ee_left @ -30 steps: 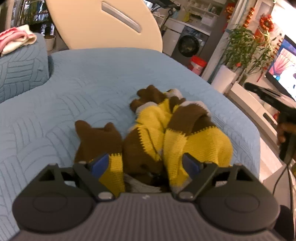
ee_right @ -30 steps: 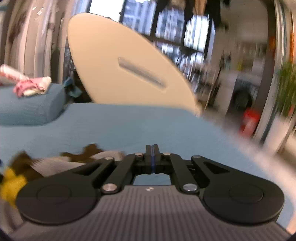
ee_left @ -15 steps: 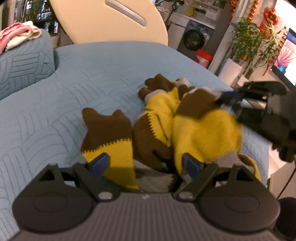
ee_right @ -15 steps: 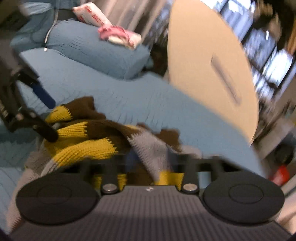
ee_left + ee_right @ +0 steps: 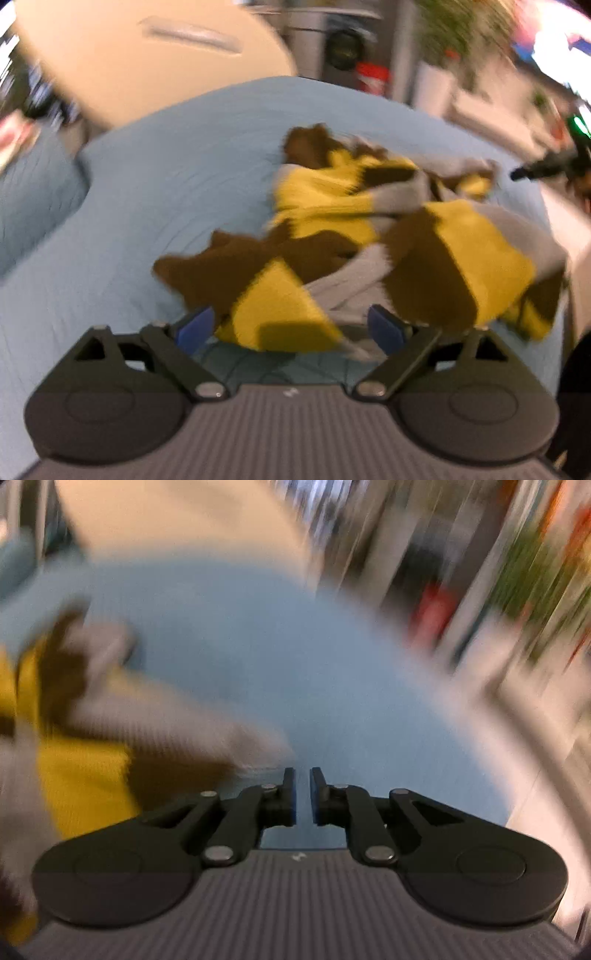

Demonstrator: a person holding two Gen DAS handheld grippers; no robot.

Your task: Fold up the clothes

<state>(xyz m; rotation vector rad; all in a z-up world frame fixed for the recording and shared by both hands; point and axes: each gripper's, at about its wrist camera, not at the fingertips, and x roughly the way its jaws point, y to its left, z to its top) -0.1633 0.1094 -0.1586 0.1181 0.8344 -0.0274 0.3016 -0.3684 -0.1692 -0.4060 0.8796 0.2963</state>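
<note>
A brown, yellow and grey knitted sweater (image 5: 369,236) lies rumpled on the light-blue quilted cover (image 5: 166,166). My left gripper (image 5: 291,328) hovers at the sweater's near edge, jaws wide and still opening; the yellow hem lies between the blue pads (image 5: 194,328) without being pressed. My right gripper (image 5: 303,794) is over bare blue cover (image 5: 277,664), just right of the sweater (image 5: 85,768). Its jaws are opening, with a narrow gap and nothing between them. The left wrist view shows the right gripper (image 5: 539,168) beyond the sweater's far right end. Both views are motion-blurred.
A large beige oval board (image 5: 147,55) leans behind the cover. Behind it are a washing machine (image 5: 343,44), a red container (image 5: 373,74) and a white planter (image 5: 436,85). The cover's edge drops off on the right. A pink cloth (image 5: 11,136) lies on the left cushion.
The sweater has been pulled out wider to the right and lies flatter. My right gripper swung from the sweater to its right side and its jaws parted slightly. The left view rolled.
</note>
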